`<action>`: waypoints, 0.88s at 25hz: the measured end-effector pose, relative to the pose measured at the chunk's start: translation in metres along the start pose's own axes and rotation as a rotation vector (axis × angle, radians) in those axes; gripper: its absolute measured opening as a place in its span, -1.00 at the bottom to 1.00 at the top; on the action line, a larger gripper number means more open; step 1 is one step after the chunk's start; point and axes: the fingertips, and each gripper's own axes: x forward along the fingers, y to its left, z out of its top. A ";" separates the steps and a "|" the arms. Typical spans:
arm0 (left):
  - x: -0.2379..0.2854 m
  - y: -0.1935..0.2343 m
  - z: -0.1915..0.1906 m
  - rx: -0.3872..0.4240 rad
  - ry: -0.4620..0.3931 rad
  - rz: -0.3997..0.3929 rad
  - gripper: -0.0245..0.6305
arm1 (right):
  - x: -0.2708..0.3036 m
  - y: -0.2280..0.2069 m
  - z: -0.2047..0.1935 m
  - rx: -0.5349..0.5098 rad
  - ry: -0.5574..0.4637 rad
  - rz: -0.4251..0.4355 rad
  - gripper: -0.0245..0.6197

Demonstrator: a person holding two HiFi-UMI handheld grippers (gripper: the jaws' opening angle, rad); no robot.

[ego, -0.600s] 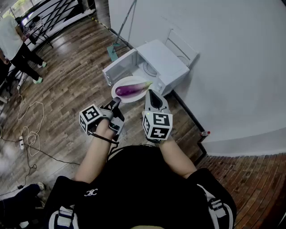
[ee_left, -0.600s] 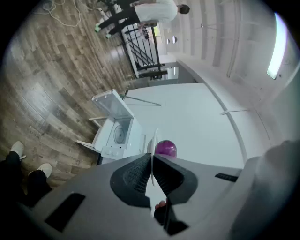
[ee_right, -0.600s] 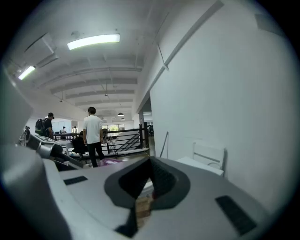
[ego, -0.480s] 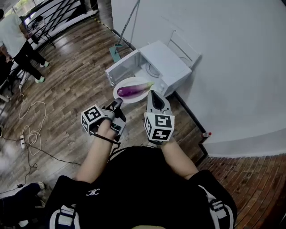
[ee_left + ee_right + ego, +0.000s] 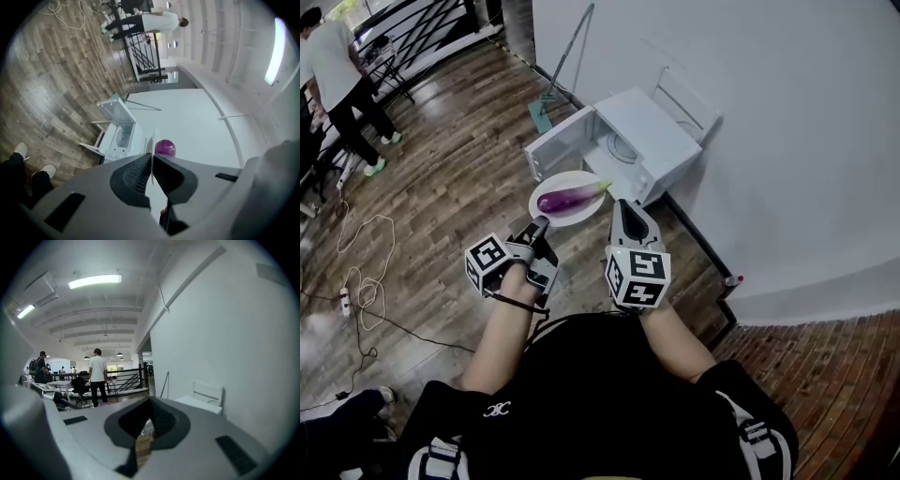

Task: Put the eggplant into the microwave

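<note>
Cables (image 5: 358,246) trail over the wooden floor at my far left, with a person (image 5: 337,75) standing well beyond them, neither in my path. My left tongs (image 5: 538,225) are clamped nearly closed on the near rim of the white plate (image 5: 546,210), which shows edge-on between the pads in the left gripper view. The eggplant (image 5: 565,197) lies across the plate, carried in the air just short of the microwave (image 5: 652,131), which sits on the floor against the wall with its door (image 5: 555,142) swung open to the left. My right tongs (image 5: 624,203) hover just right of the plate, closed on nothing and lending no support. The worry, as I judge it, is that single-edge pinch: the plate hangs out from one rim, so any dip or twist could roll the eggplant off or let the plate pivot in the pads. Going in, the far rim could also clip the door or the cavity frame and jolt everything loose.
</note>
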 end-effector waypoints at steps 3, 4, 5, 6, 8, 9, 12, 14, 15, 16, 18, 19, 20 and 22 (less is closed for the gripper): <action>0.012 0.008 0.000 -0.005 -0.012 0.008 -0.88 | 0.010 -0.011 -0.001 0.009 0.003 0.015 -0.90; 0.008 0.011 0.003 -0.008 -0.017 0.010 -0.88 | 0.010 -0.006 -0.001 0.005 0.005 0.017 -0.90; -0.001 0.014 0.007 -0.012 -0.021 0.011 -0.89 | 0.008 0.003 -0.002 -0.001 0.008 0.018 -0.90; -0.011 0.017 0.011 -0.017 -0.023 0.011 -0.89 | 0.004 0.013 -0.002 -0.006 0.011 0.020 -0.90; -0.031 0.020 0.018 -0.024 -0.023 0.005 -0.89 | -0.007 0.035 -0.001 -0.016 0.011 0.024 -0.90; -0.041 0.020 0.022 -0.026 -0.022 -0.002 -0.89 | -0.013 0.046 0.001 -0.023 0.008 0.025 -0.90; -0.055 0.020 0.030 -0.033 -0.027 -0.013 -0.89 | -0.019 0.061 0.003 -0.043 0.009 0.024 -0.90; -0.053 0.022 0.034 -0.035 -0.032 -0.008 -0.89 | -0.015 0.061 0.002 -0.046 0.016 0.025 -0.90; -0.052 0.023 0.035 -0.034 -0.032 -0.005 -0.89 | -0.012 0.060 0.002 -0.044 0.019 0.025 -0.90; -0.050 0.024 0.037 -0.033 -0.031 -0.002 -0.89 | -0.010 0.059 0.002 -0.041 0.021 0.024 -0.90; -0.046 0.025 0.039 -0.028 -0.027 0.002 -0.89 | -0.004 0.056 0.002 -0.033 0.026 0.023 -0.90; -0.043 0.025 0.040 -0.026 -0.026 0.003 -0.89 | 0.000 0.054 0.002 -0.029 0.027 0.024 -0.90; -0.040 0.025 0.041 -0.024 -0.025 0.004 -0.89 | 0.005 0.053 0.002 -0.025 0.027 0.026 -0.90; -0.031 0.024 0.046 -0.019 -0.027 0.003 -0.89 | 0.016 0.049 0.001 -0.018 0.024 0.033 -0.90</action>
